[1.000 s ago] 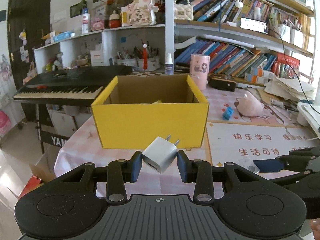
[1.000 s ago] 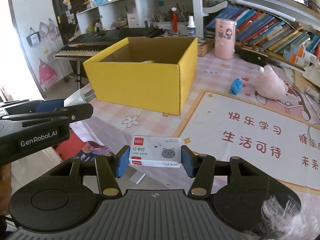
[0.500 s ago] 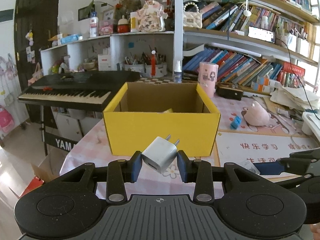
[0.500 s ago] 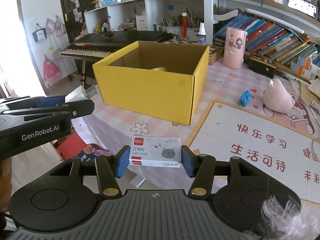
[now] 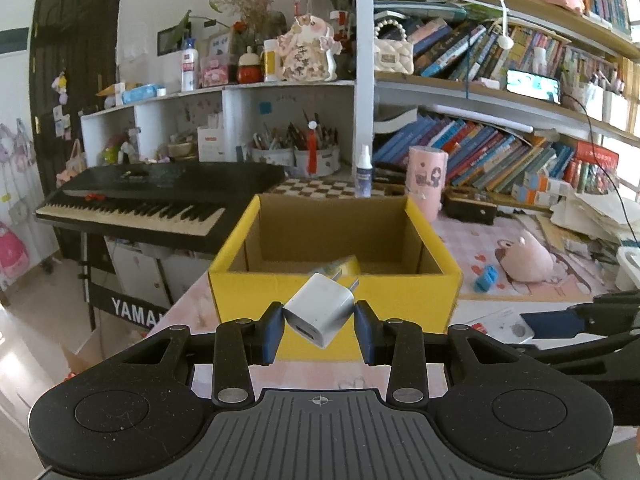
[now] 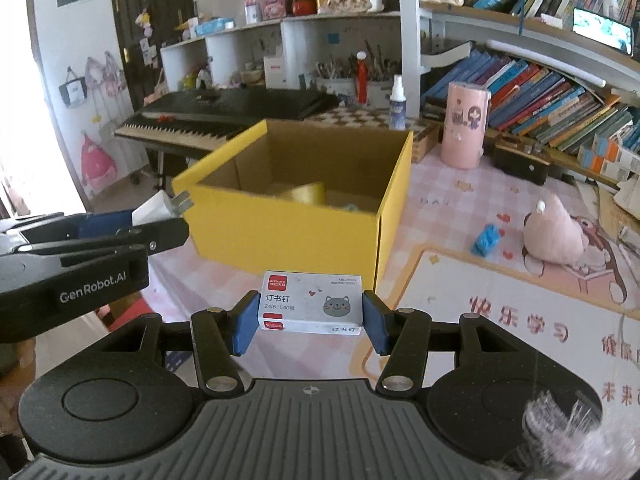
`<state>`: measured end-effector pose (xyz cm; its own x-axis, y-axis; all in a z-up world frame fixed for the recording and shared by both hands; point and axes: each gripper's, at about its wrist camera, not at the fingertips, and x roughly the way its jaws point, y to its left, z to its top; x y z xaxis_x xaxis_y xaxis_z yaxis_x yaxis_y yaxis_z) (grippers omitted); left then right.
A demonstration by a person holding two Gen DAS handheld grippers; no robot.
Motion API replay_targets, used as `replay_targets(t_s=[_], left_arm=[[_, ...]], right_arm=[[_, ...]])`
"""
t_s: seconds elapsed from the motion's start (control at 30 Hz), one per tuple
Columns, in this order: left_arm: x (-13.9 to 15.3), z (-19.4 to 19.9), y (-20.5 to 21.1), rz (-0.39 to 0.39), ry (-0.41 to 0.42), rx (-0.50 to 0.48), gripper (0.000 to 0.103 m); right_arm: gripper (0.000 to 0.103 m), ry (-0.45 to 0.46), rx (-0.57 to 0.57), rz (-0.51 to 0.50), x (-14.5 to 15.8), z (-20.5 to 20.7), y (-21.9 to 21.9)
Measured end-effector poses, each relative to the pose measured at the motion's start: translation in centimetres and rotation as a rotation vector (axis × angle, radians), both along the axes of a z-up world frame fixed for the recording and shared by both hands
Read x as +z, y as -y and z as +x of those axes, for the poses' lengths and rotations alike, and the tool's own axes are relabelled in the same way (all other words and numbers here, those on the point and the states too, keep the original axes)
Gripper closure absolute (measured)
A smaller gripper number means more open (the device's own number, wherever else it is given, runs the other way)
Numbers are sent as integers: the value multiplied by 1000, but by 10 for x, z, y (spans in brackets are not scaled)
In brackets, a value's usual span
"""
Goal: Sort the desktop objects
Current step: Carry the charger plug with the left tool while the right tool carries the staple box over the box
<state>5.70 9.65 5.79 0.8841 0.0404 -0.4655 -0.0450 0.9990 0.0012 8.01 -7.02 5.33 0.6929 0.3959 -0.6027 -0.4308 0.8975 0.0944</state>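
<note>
The white USB charger plug sits tilted between the blue pads of the left gripper, prongs pointing up and away toward the yellow cardboard box; both pads press on its sides, so the gripper is pinching it. In this left wrist view the box stands open-topped on the table, straight ahead of the plug, with a yellowish roll lying inside it near its front wall. Left of the box stands a black Yamaha keyboard. Right of the box, on the pink checked tablecloth, lie a small blue object and, further right, a pink plush toy. Behind the box's right rear corner stands a pink cylinder, with a small spray bottle behind the box. The right gripper reaches in from the right of the box, low in the picture.

In the right wrist view, the right gripper is clamped on a staple box printed with a grey cat face, held flat by its short ends, in the air in front of the yellow box's near right corner. The left gripper comes in from the left of the yellow box, the white plug in its tip just beside the box's left corner. The yellowish roll lies inside the box. Right of the box lie the blue object and the pink plush toy, beyond a desk mat with red Chinese characters.
</note>
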Motion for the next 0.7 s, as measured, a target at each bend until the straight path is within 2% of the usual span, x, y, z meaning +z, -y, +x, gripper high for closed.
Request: replay_targets(t_s=[0.4,0.7], left_arm=[[8,56,-7,14,30,60,67],[-4,103,-9,35,-28,127,67]], right_arm=[[52,53,31,30,24,62,-3],[52,69,99,39,29,116,-9]])
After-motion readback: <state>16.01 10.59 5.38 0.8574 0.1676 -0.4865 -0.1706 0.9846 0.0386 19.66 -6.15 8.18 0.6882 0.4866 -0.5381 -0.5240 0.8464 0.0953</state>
